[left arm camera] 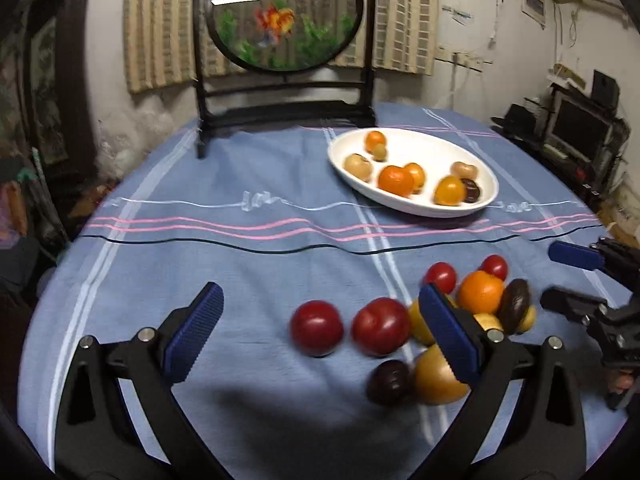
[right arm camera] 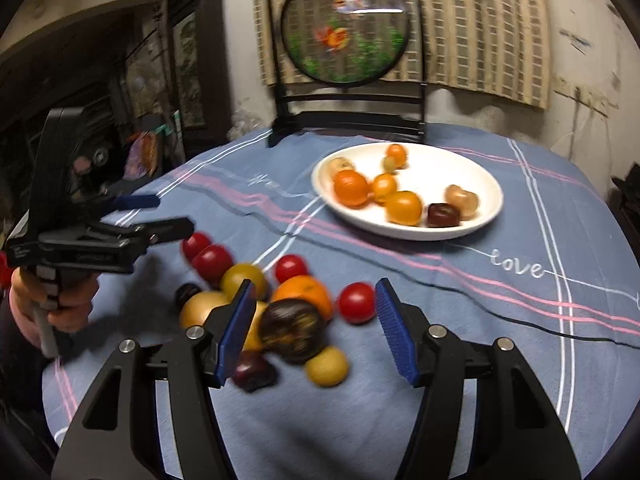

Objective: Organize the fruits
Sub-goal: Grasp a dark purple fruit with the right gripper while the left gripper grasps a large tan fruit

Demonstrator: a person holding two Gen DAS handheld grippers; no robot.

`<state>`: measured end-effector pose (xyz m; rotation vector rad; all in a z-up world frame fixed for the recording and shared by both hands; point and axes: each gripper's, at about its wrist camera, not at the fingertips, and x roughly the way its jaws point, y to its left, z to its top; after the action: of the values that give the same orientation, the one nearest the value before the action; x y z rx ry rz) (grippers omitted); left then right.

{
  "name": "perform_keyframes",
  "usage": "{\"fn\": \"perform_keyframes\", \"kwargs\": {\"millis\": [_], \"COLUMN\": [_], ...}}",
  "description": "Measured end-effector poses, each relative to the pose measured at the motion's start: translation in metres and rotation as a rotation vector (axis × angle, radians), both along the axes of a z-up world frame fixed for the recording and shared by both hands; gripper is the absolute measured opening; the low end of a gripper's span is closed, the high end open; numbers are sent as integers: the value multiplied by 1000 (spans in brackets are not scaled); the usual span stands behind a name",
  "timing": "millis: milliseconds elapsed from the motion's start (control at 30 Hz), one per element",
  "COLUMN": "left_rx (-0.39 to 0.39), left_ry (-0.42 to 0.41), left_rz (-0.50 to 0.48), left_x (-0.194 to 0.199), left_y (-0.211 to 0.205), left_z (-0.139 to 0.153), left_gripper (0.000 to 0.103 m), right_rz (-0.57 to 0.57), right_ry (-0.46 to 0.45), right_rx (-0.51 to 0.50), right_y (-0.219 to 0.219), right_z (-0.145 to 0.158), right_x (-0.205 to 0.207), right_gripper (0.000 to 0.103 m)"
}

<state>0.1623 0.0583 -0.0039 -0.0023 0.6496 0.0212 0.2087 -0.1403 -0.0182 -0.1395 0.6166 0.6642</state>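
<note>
A white oval plate [left arm camera: 412,209] [right arm camera: 400,234] at the far right of the blue cloth holds several orange, tan and dark fruits. Nearer lies a loose pile: two red fruits [left arm camera: 317,328], an orange [left arm camera: 480,291] [right arm camera: 306,290], yellow ones and a dark fruit [right arm camera: 292,330]. My left gripper [left arm camera: 320,290] [right arm camera: 172,214] stands wide open above the red fruits, touching none. My right gripper [right arm camera: 316,286] [left arm camera: 556,278] is open over the pile's right side. The dark fruit lies below and between its pads, which do not press on it.
A round goldfish screen [left arm camera: 286,12] [right arm camera: 346,28] on a black stand rises at the table's back. A thin black cable [left arm camera: 240,246] [right arm camera: 520,322] runs across the cloth. A hand [right arm camera: 60,304] holds the left gripper's handle. Dark furniture stands beyond the table's edges.
</note>
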Motion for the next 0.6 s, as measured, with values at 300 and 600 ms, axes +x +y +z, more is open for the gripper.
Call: {"fn": "perform_keyframes", "kwargs": {"millis": [300, 600], "left_rx": [37, 52], "left_ry": [-37, -40], "left_rz": [-20, -44], "left_x": [-11, -14], "left_y": [-6, -13], "left_z": [3, 2], "left_gripper": [100, 100], "right_rz": [28, 14], "right_ry": [37, 63], "right_rx": [-96, -95], "right_y": [20, 19], "right_z": [-19, -25], "right_x": [-5, 1], "right_gripper": [60, 53]}}
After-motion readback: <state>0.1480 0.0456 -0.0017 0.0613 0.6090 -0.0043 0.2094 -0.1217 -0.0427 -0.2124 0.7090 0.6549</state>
